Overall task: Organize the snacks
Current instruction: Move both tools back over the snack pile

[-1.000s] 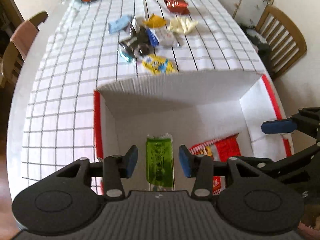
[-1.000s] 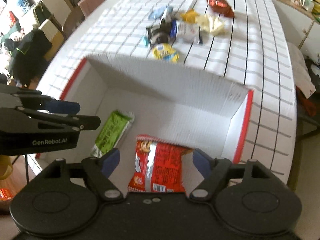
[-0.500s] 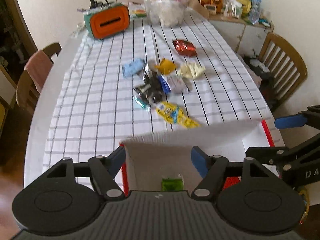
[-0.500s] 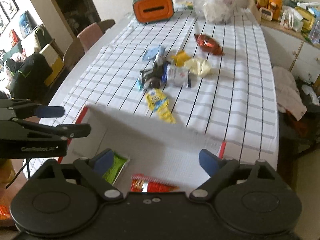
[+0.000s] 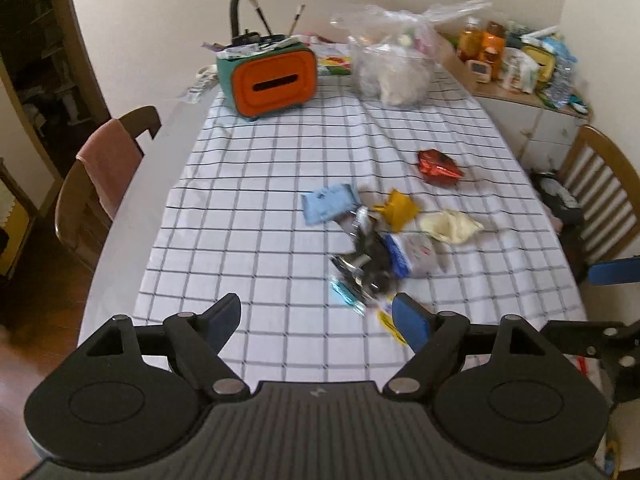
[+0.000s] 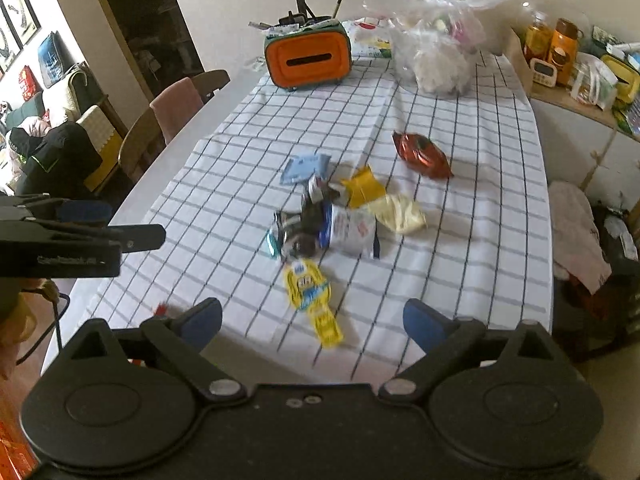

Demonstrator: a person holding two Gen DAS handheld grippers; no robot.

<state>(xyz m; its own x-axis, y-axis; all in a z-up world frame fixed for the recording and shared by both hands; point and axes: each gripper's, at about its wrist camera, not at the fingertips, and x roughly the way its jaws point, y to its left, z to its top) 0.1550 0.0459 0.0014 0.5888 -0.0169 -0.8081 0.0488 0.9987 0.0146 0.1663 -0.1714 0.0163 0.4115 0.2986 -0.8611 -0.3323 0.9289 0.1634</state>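
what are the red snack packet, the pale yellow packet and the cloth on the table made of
Red snack packet: looks like metallised foil film, glossy, with bright glints on its crinkles.
Pale yellow packet: probably soft matte plastic film; it shows limp folds and no glare.
Cloth: seems a woven fabric, matte white with a dark grid; it ripples and drapes over the table edge.

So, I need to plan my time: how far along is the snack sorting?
Done: a green packet and a red packet were left in the box, now out of view. In hand: nothing; left gripper and right gripper have just been opening, both empty. Left: the snack pile, yellow packet and red foil bag.
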